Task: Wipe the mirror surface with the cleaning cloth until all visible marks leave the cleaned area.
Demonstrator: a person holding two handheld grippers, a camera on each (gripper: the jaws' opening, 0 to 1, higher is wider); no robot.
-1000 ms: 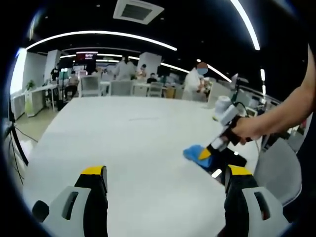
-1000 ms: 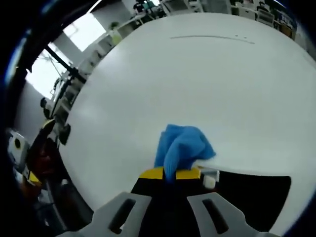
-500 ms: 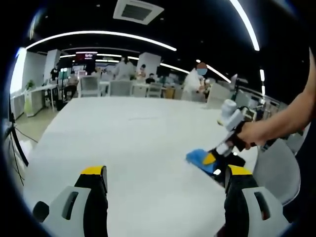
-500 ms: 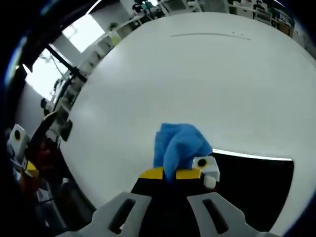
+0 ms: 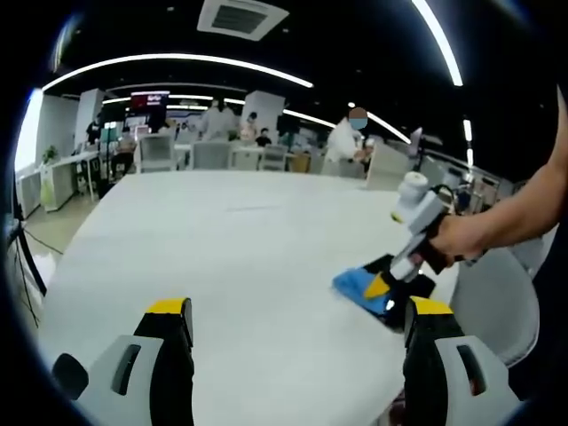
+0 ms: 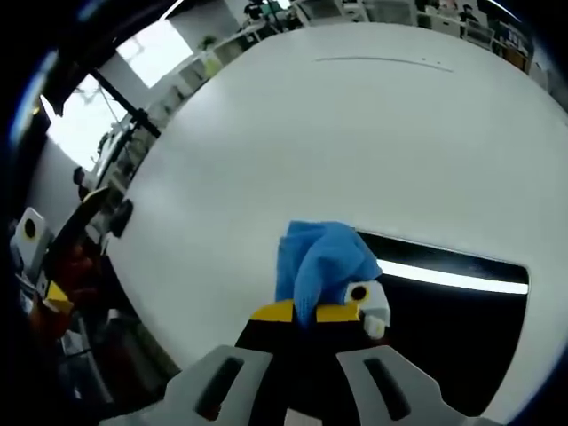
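Right gripper (image 6: 304, 312) pinching the blue cloth (image 6: 321, 259) tight against the mirror (image 6: 461, 328), mostly hidden. Left gripper (image 5: 297, 328) spread wide over the table (image 5: 222, 257).

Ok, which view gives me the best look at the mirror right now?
The right gripper view: the mirror lies close ahead as a broad dark panel reflecting a ceiling light, with the blue cloth at its edge. In the left gripper view the mirror is a thin dark sliver, mostly hidden behind the right gripper.

Mirror (image 6: 461, 311): near edge hidden behind the right hand-held gripper (image 6: 306, 312); marks, if any, indiscernible. Cleaning cloth (image 6: 321, 262): lower part hidden between the jaws.
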